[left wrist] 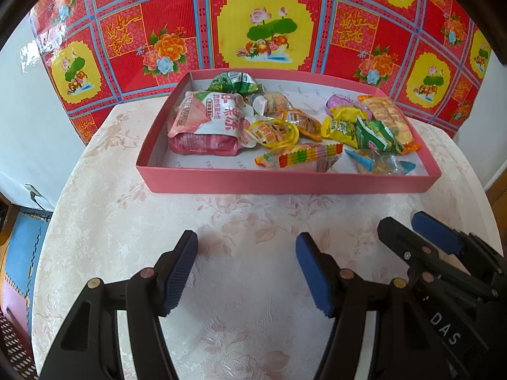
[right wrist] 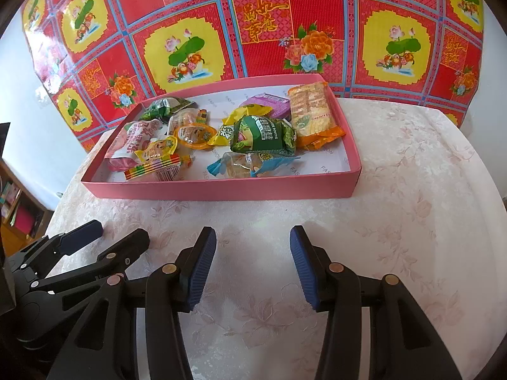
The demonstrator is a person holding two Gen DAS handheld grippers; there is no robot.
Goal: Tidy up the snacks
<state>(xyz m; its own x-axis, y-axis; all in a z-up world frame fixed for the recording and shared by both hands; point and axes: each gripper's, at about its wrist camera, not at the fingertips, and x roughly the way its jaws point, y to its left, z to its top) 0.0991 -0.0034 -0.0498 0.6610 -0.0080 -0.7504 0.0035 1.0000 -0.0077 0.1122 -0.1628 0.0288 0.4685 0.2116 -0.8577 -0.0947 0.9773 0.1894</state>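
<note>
A shallow pink box [left wrist: 285, 183] [right wrist: 221, 190] stands at the back of the table with several wrapped snacks lying loose in it. On the left is a pink packet [left wrist: 202, 123] [right wrist: 133, 145], toward the right a green packet [left wrist: 374, 136] [right wrist: 263, 136], and along the right wall a long orange packet [left wrist: 389, 117] [right wrist: 312, 110]. A rainbow-striped packet [left wrist: 301, 155] [right wrist: 158, 164] lies near the front wall. My left gripper [left wrist: 247, 247] [right wrist: 120, 231] hovers open over bare cloth in front of the box. Beside it, my right gripper [right wrist: 252, 237] [left wrist: 402, 221] is open too, holding nothing.
The table [left wrist: 253, 215] has a pale floral cloth and a rounded edge at left and right. A red and yellow patterned sheet [left wrist: 266, 31] hangs on the wall behind the box. Blue floor mats [left wrist: 22, 247] and a shelf [right wrist: 19, 202] lie off to the left.
</note>
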